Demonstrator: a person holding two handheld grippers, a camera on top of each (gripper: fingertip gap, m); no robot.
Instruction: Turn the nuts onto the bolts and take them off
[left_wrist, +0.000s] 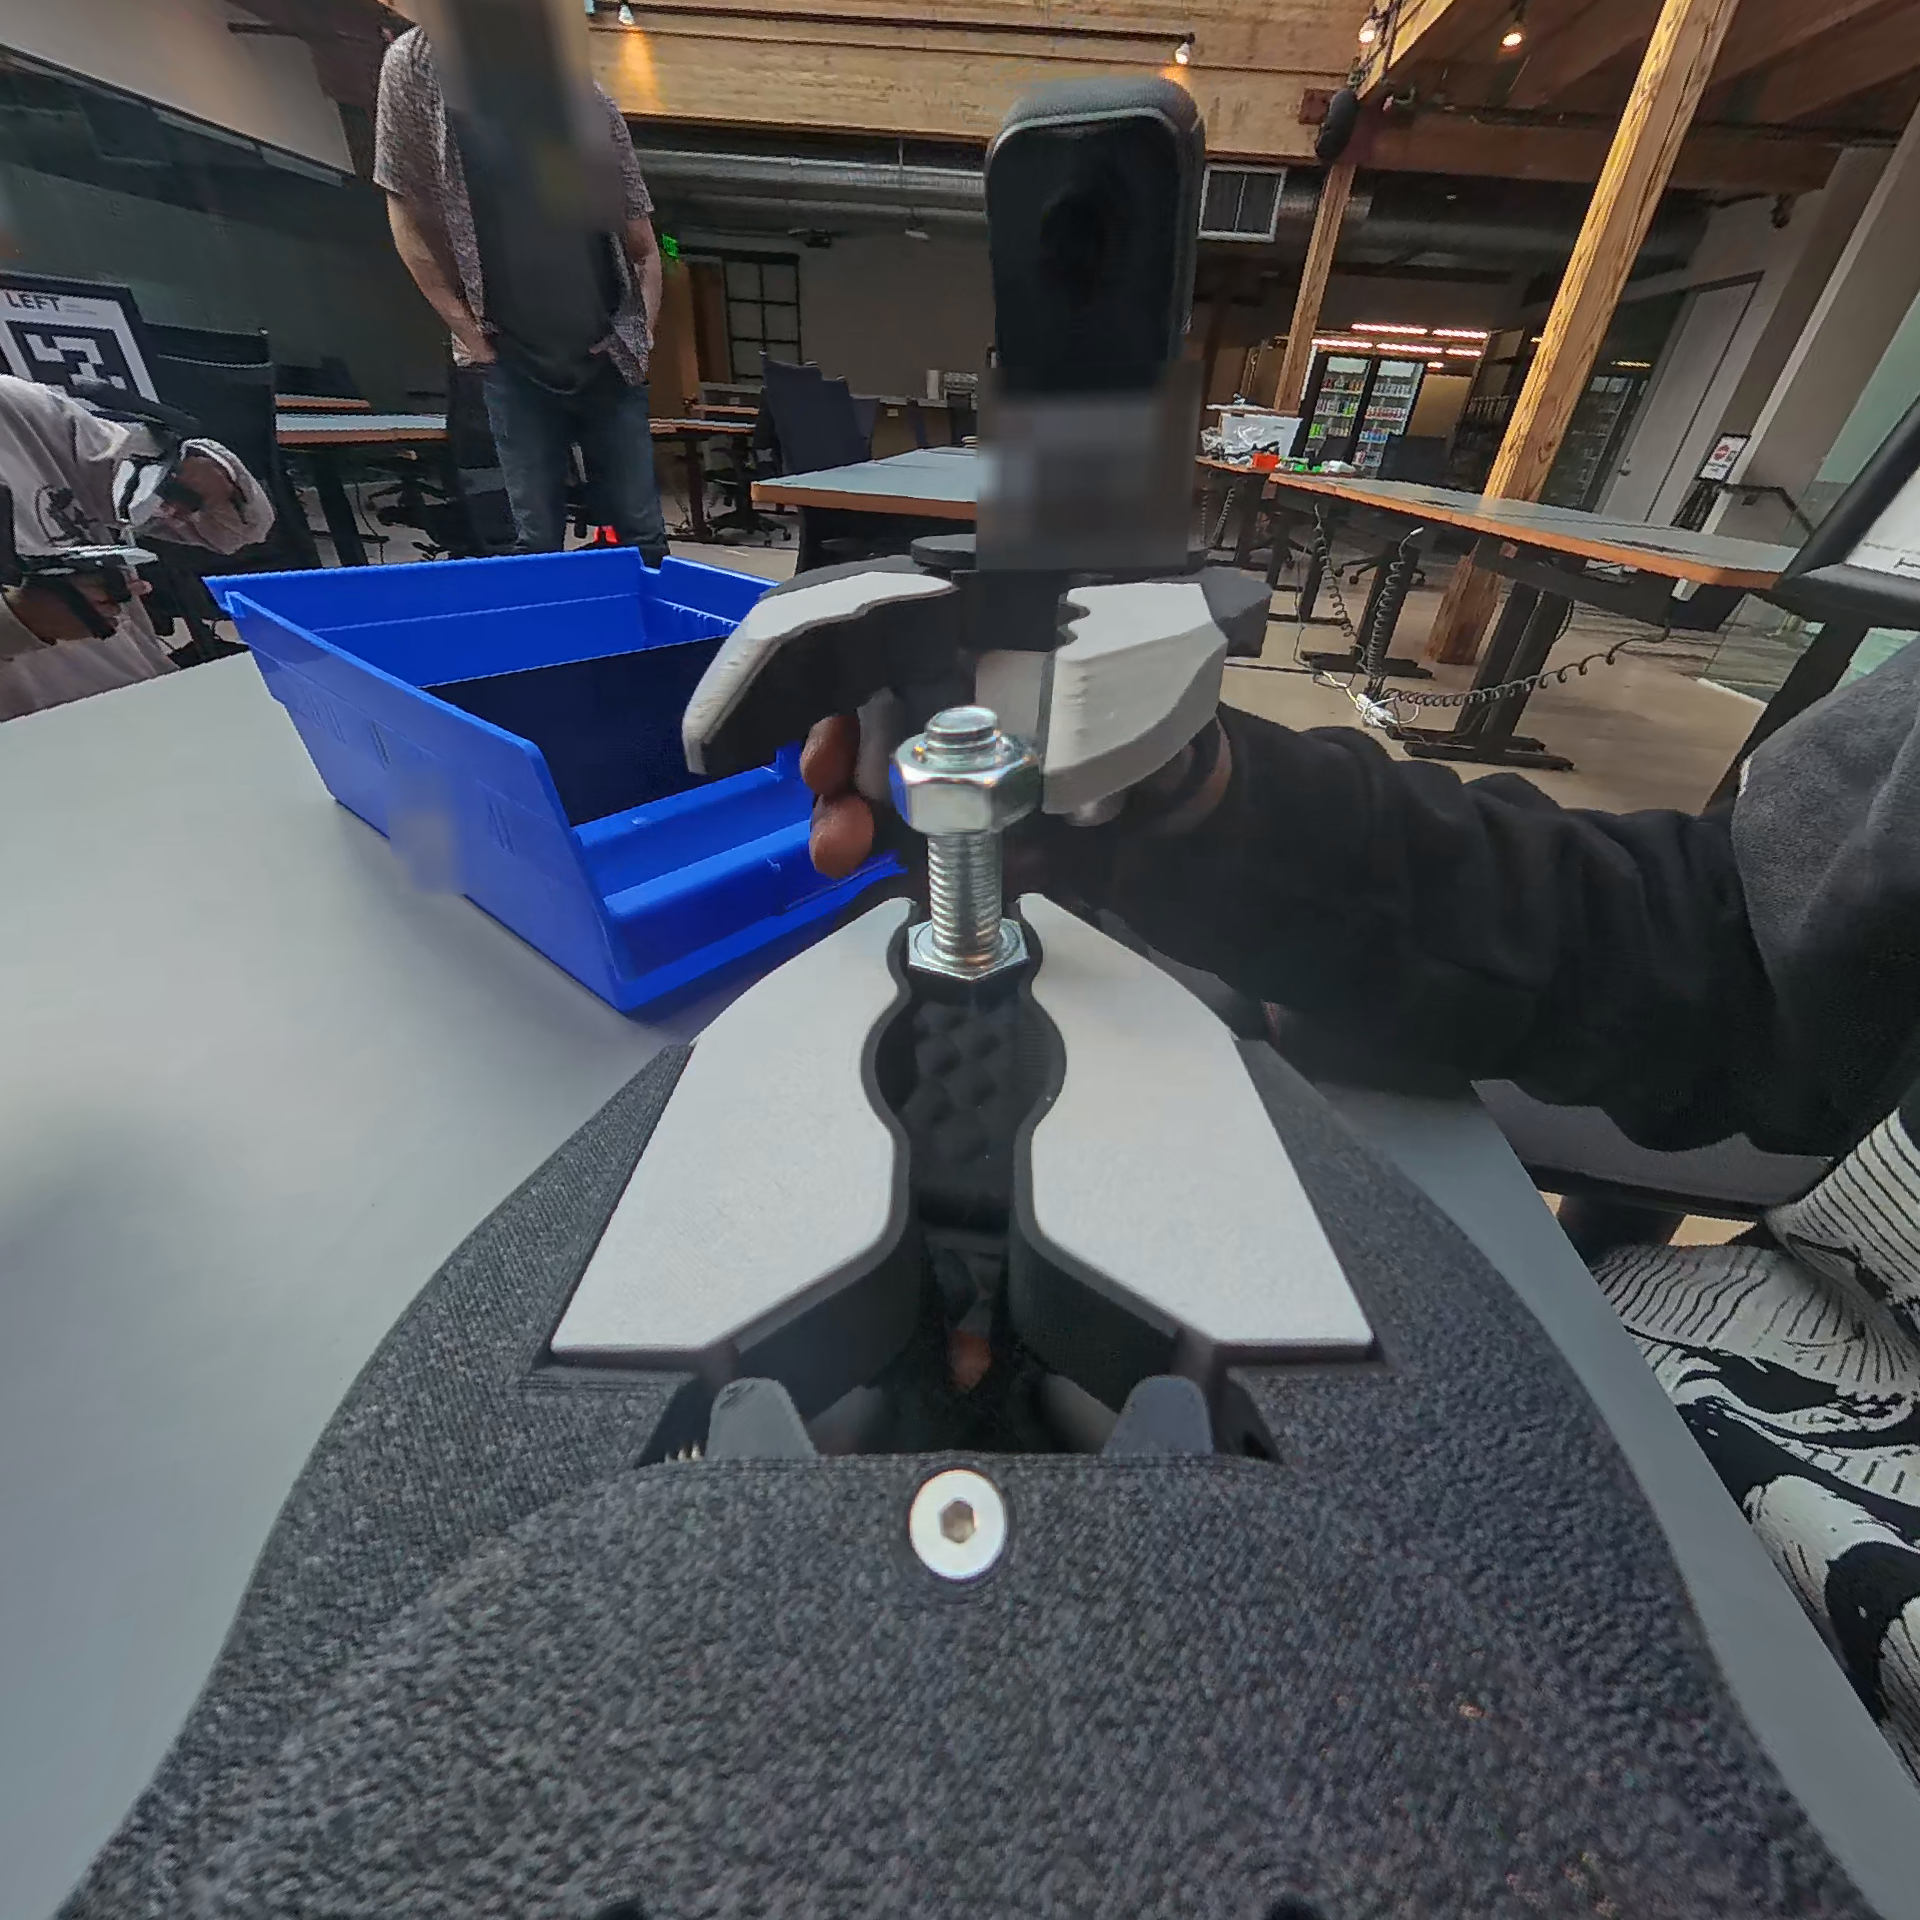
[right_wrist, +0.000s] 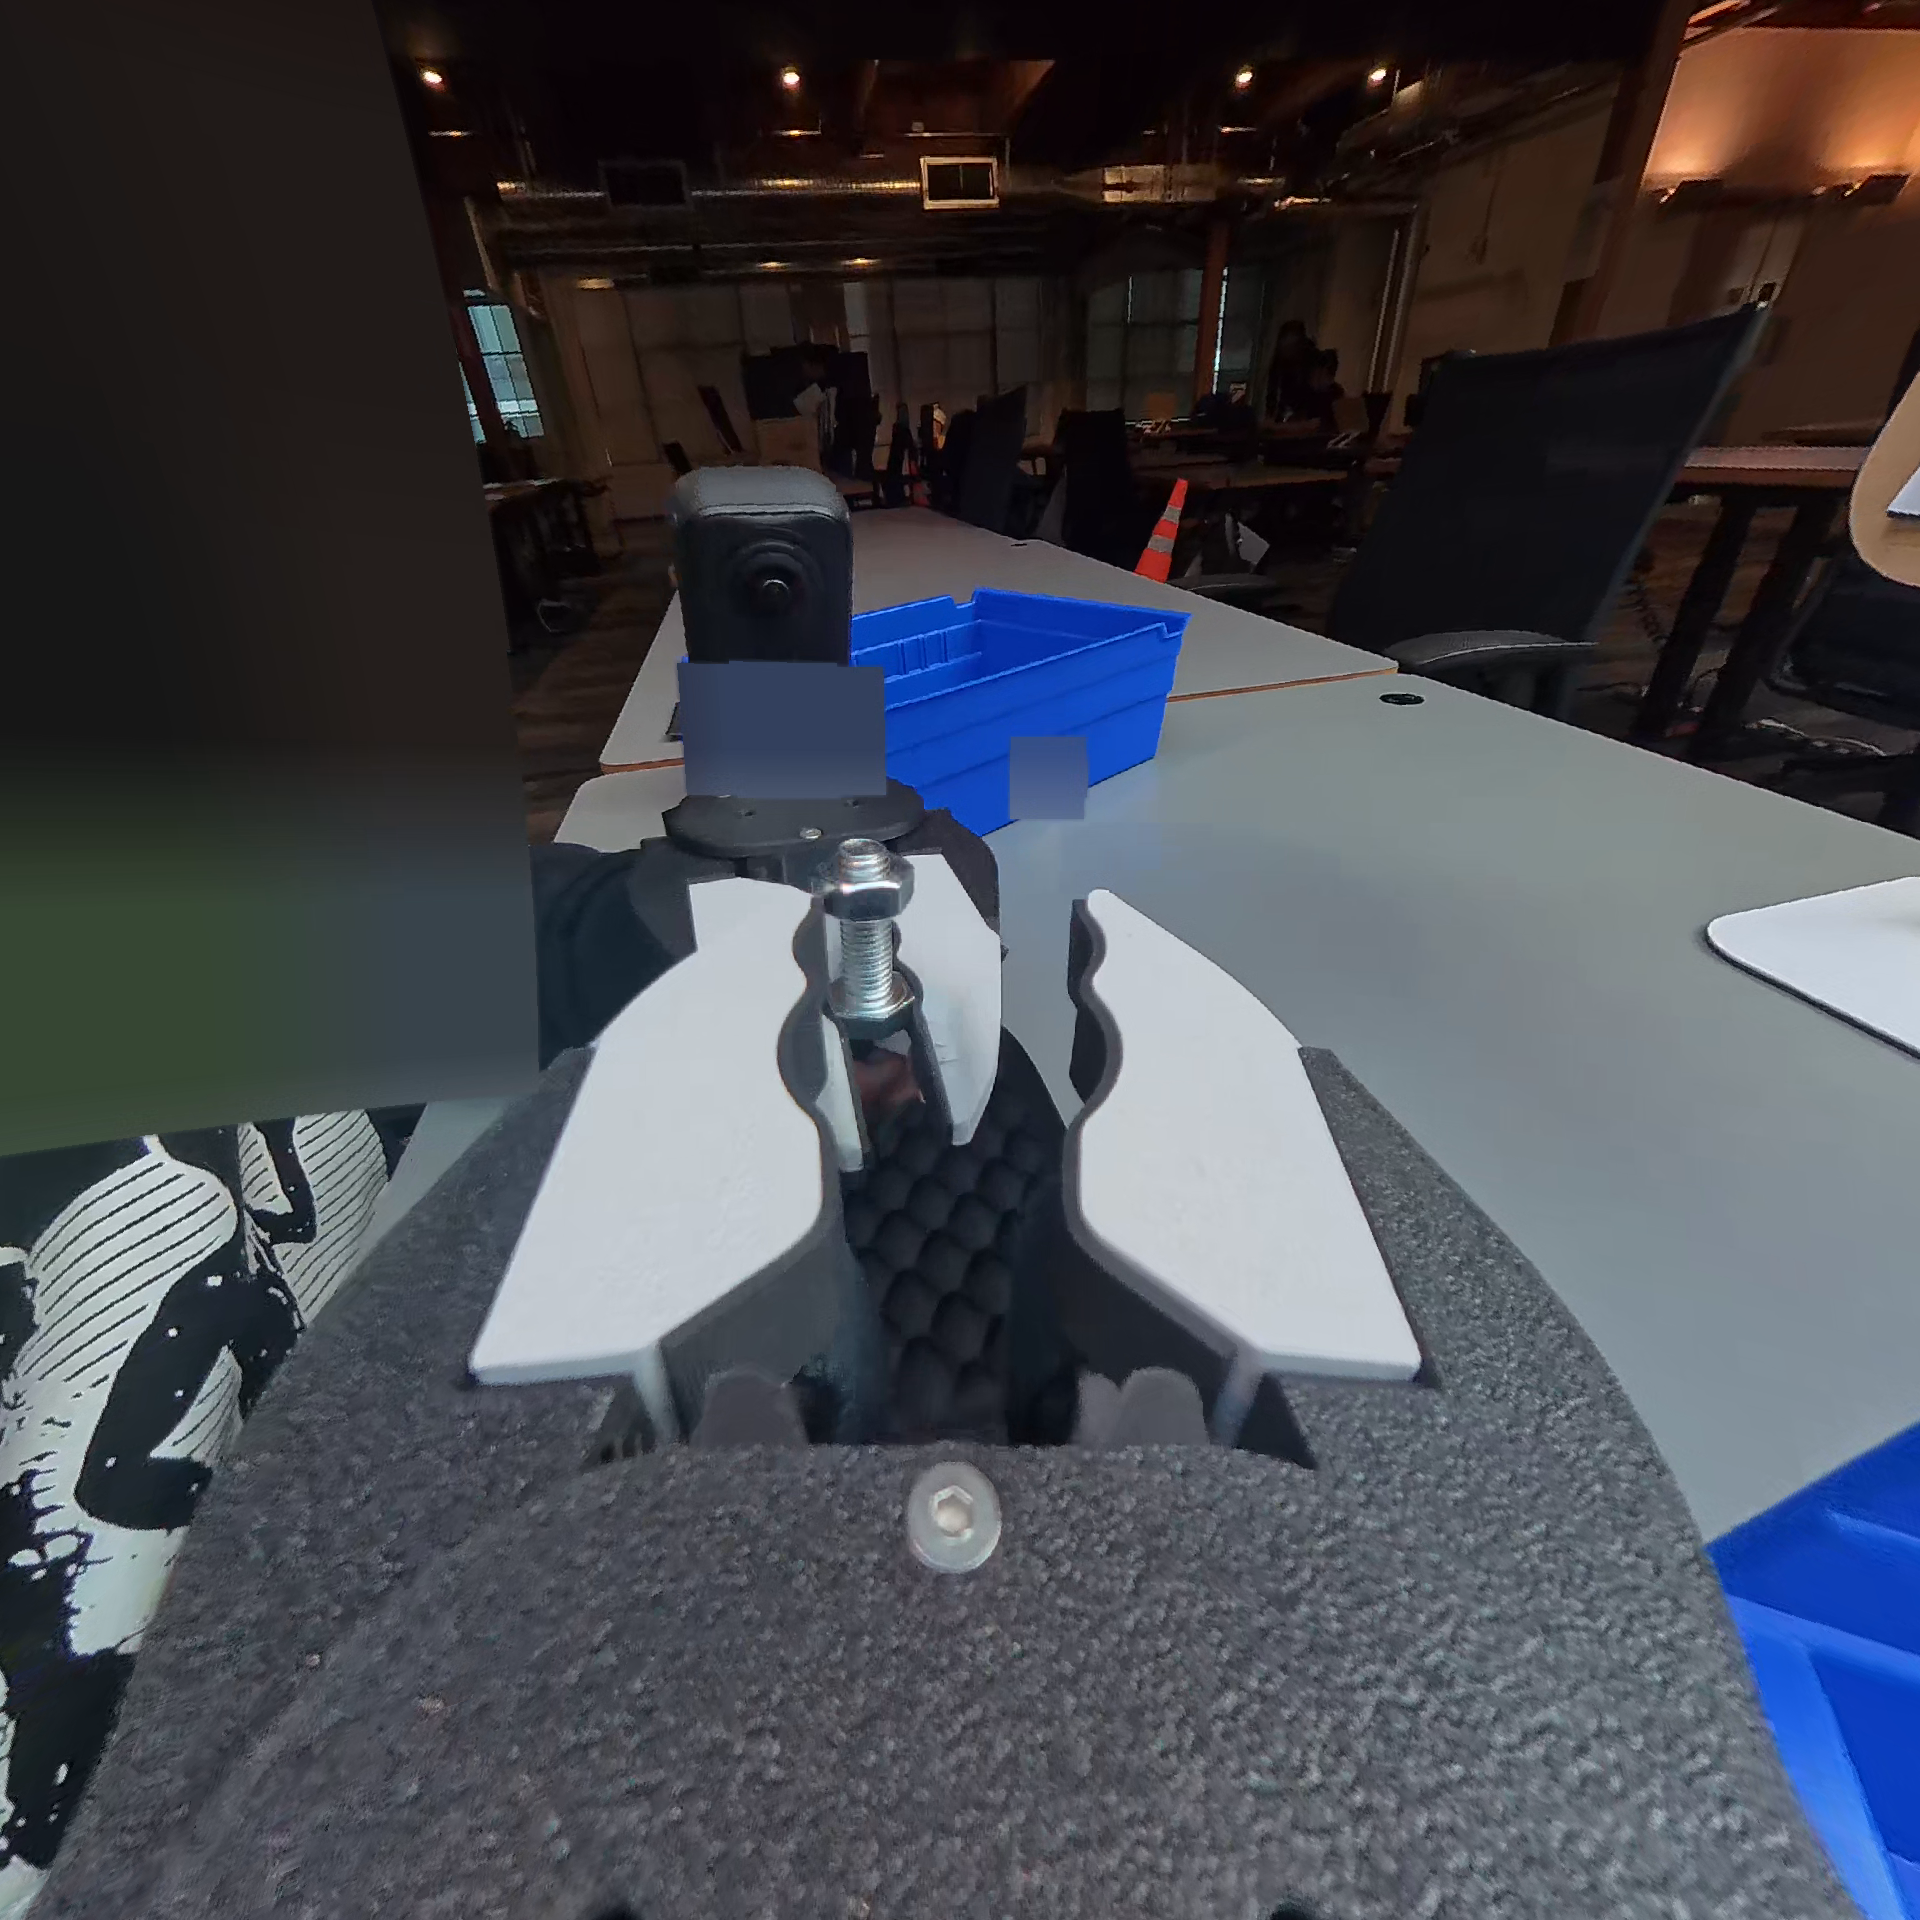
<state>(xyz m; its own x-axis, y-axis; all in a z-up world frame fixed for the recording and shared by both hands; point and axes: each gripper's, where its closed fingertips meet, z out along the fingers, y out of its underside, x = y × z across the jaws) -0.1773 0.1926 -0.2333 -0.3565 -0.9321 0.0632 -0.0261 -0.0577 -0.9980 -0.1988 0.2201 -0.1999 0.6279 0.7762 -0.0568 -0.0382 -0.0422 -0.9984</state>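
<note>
Progress looked partial: the hex nut (left_wrist: 966, 787) sat near the top of the bolt (left_wrist: 961, 904), bare thread below it. The left gripper (left_wrist: 968, 961) was clamped on the bolt's hex head, holding it upright above the grey table (left_wrist: 208, 935). The right gripper (right_wrist: 940, 997) stood parted beside the nut, gripping nothing; whether threading on or off, I could not tell.

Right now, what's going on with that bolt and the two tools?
The left tool is shut on the head of the bolt, holding it upright above the grey table. The nut sits near the bolt's top end. The right tool is open beside the bolt, not gripping it. A blue bin stands behind.
</note>
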